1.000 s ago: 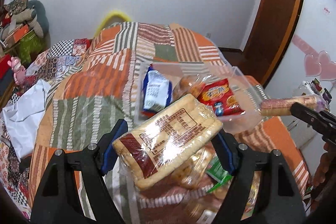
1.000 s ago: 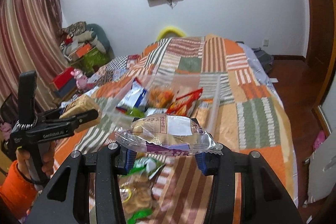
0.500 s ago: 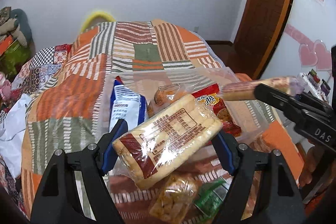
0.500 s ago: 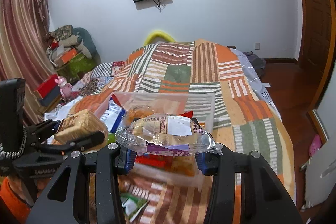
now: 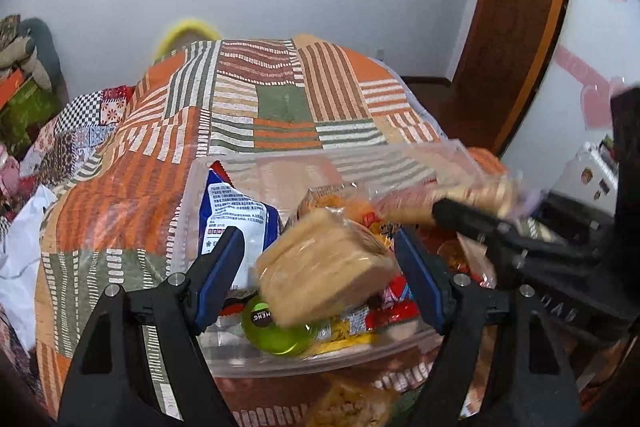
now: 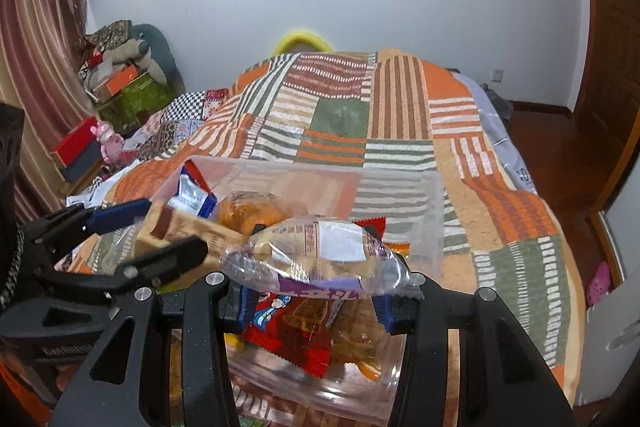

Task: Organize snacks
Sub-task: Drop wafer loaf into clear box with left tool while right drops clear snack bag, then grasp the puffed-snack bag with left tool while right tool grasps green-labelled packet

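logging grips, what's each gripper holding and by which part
Left gripper: wrapped biscuit pack, gripped across its two ends. Right gripper: clear-wrapped bread packet, by its ends.

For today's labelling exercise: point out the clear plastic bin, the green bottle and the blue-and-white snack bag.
clear plastic bin [image 5: 320, 157], left wrist view, far rim.
green bottle [image 5: 276, 337], left wrist view, body.
blue-and-white snack bag [image 5: 236, 211], left wrist view, printed back.

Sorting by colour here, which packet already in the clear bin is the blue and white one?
The blue and white packet standing at the clear bin's left end; the packets beside it are orange and red.
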